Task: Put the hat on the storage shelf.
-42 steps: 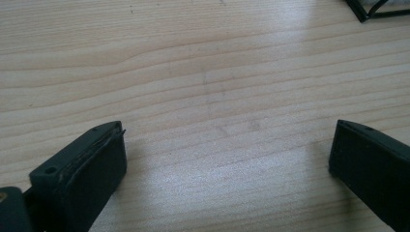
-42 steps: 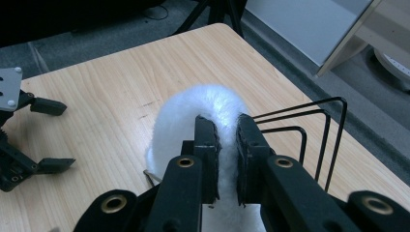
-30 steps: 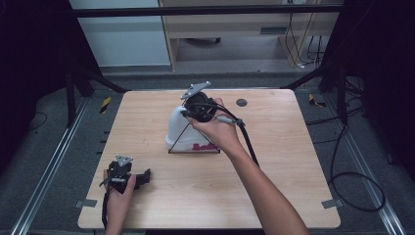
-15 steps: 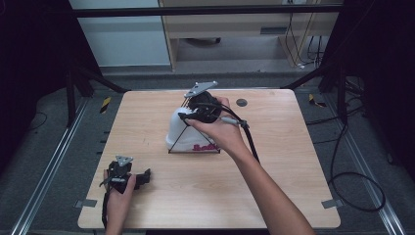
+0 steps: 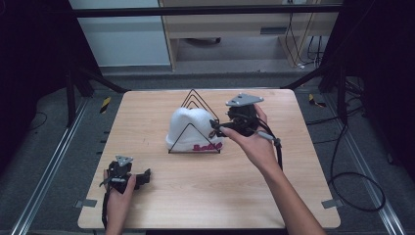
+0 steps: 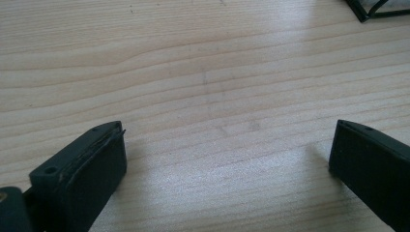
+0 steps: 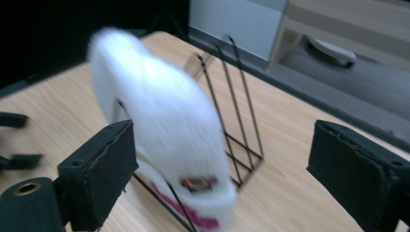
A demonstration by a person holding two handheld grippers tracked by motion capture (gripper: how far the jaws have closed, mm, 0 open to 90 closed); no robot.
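A white knitted hat [image 5: 192,128] with pink lettering on its cuff is seen draped over a black wire rack [image 5: 195,122] made of triangular frames, near the middle of the wooden table [image 5: 161,196]. In the right gripper view the hat [image 7: 159,130] is blurred, and the rack's wires [image 7: 237,111] are seen rising beside it and behind it.

The right gripper [image 5: 215,126] is held just beside the rack, on the rack's right in the high view, with its jaws pointed toward the hat. Its jaws have just been opening and are now spread wide; nothing is pressed between the pads, and the hat is seen ahead of them, apart from both. The grey three-cornered plate is carried on top of the gripper, and its cable is trailed back along the forearm.

The left gripper [image 5: 146,174] is kept well apart from the rack, toward the table's near left corner, resting low over the wood in the person's left hand [image 5: 117,191]. Its jaws are released and stand wide, with bare tabletop [image 6: 212,96] between them; a corner of the rack [image 6: 370,12] is caught at the top right edge of the left gripper view.
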